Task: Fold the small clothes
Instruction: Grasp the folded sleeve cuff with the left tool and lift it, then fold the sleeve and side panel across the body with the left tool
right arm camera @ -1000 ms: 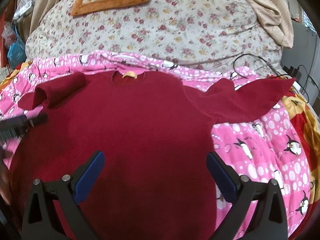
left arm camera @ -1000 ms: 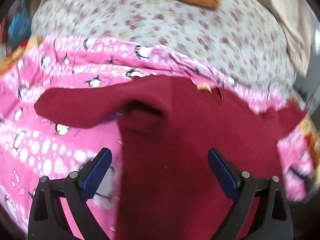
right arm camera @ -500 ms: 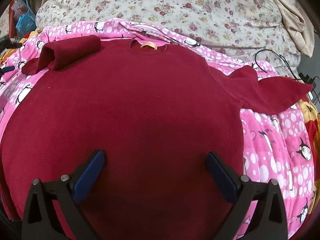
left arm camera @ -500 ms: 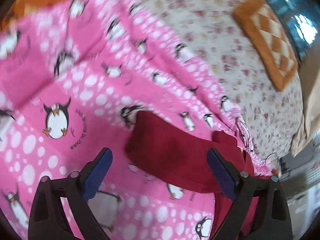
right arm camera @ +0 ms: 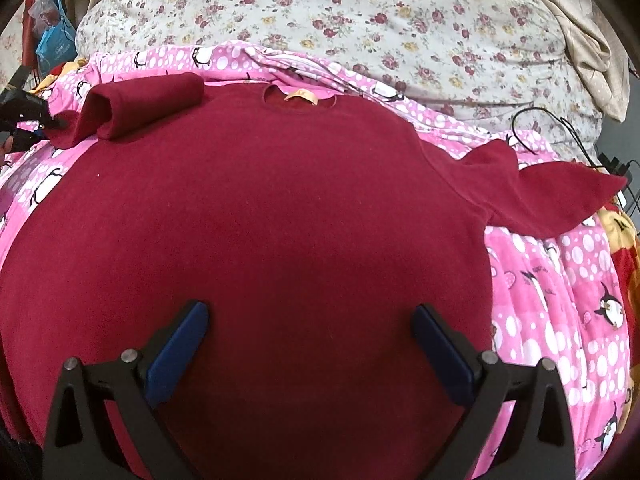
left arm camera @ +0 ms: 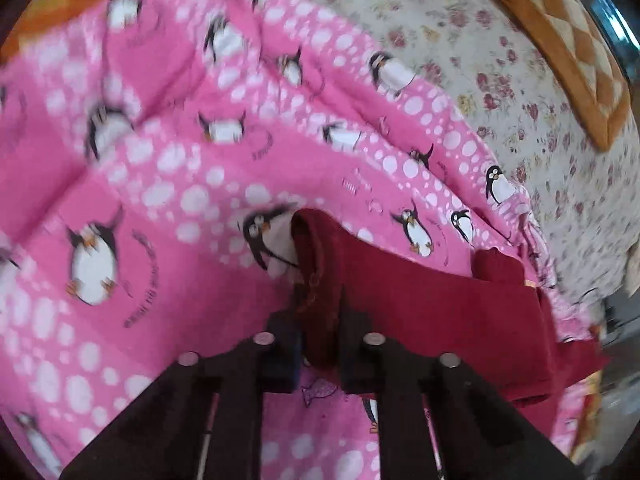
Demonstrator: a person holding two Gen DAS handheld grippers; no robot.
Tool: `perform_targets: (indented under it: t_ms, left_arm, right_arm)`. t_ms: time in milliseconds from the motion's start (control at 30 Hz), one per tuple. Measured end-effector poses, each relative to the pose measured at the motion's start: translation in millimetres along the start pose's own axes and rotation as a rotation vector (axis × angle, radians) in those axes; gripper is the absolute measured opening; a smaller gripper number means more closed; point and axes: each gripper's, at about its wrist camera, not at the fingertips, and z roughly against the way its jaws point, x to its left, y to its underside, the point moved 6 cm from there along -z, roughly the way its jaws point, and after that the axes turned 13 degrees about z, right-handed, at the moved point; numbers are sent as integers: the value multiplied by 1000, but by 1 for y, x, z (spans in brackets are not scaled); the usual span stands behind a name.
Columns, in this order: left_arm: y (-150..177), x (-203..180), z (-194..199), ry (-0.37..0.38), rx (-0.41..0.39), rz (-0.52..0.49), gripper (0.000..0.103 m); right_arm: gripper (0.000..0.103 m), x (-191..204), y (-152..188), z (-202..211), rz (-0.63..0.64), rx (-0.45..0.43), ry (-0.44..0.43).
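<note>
A dark red sweater (right arm camera: 280, 208) lies flat, neck away from me, on a pink penguin blanket (right arm camera: 560, 300). Its left sleeve (right arm camera: 148, 104) is doubled over near the shoulder, and its right sleeve (right arm camera: 552, 196) spreads out to the right. In the left wrist view my left gripper (left arm camera: 320, 320) is shut on the cuff end of the left sleeve (left arm camera: 420, 304), with red cloth bunched between the pads. The left gripper (right arm camera: 24, 116) also shows at the far left edge of the right wrist view. My right gripper (right arm camera: 308, 320) hangs open just above the sweater's lower body, with nothing pinched.
A floral sheet (right arm camera: 360, 12) covers the bed beyond the blanket. An orange checked cushion (left arm camera: 560, 48) lies on it. A black cable (right arm camera: 560, 128) trails at the right by the sleeve. Beige cloth (right arm camera: 580, 40) is heaped at the back right and a blue bag (right arm camera: 56, 48) hangs at the back left.
My left gripper swung left to the sleeve's cuff end and has shut on it. My right gripper sank a little closer to the sweater, then held still, open.
</note>
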Motion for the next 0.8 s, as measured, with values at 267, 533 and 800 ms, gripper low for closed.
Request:
perform_targets:
  t_ms: [267, 533, 800]
  left_arm:
    - [-92, 33, 131, -129, -410, 44, 0]
    - [-45, -75, 120, 82, -330, -134, 0]
    - [136, -269, 7, 366, -6, -388, 0]
  right_arm:
    - [103, 0, -1, 1, -1, 4, 7]
    - [103, -9, -3, 5, -54, 13, -44]
    - [103, -60, 3, 25, -249, -44, 84]
